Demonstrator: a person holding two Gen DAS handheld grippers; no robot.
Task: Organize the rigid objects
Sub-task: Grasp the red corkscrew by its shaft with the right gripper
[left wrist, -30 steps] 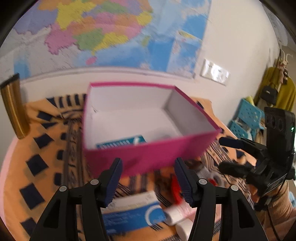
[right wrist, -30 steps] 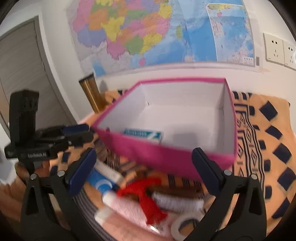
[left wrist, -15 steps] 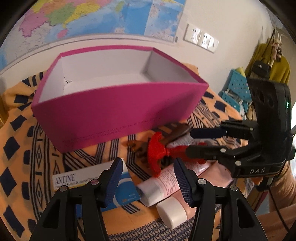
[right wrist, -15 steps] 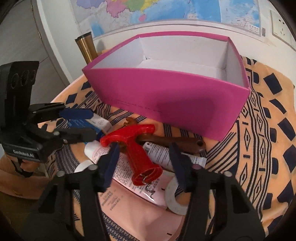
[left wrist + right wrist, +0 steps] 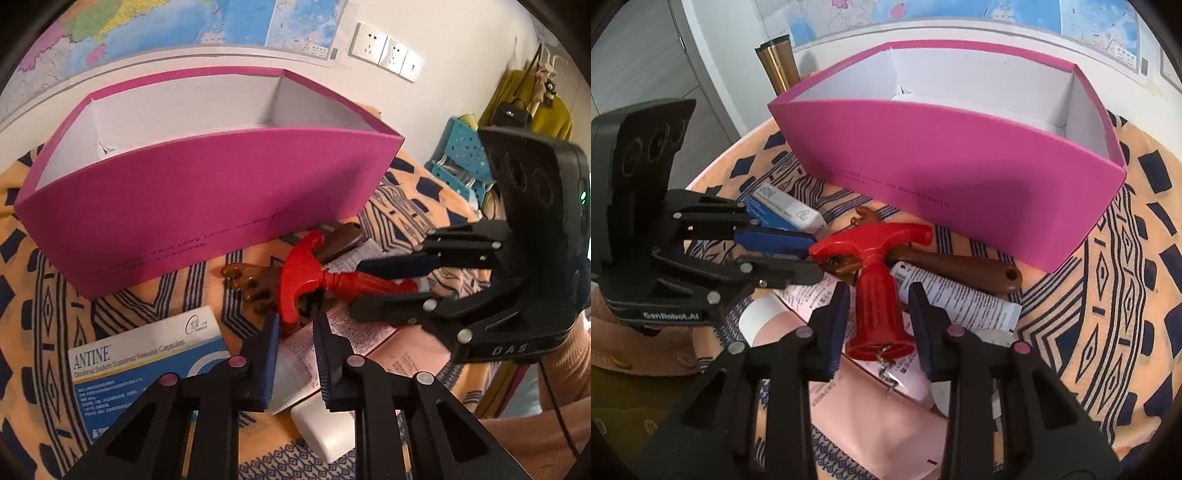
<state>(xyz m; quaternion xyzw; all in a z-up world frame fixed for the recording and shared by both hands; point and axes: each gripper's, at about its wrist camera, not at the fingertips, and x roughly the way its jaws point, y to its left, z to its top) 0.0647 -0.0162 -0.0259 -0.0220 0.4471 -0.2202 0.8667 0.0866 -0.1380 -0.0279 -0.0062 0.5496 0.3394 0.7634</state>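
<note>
- My right hand-held gripper [image 5: 877, 314] straddles the red corkscrew [image 5: 875, 284]'s bell, jaws closing, pads not yet visibly pressing; I judge it the next item for the pink box [image 5: 960, 166].
- My left hand-held gripper [image 5: 295, 332] is pressed together above the pink tube [image 5: 332, 339], holding nothing I can see.
- Count on the surface [image 5: 1126, 295]: one corkscrew, one brown wooden scratcher [image 5: 960, 264], one blue medicine carton [image 5: 147, 354], two tubes, one box.

Both grippers sit lower over the clutter than before; left gripper [image 5: 294, 325] now narrowed, right gripper [image 5: 876, 295] closing around red corkscrew [image 5: 875, 280].
</note>
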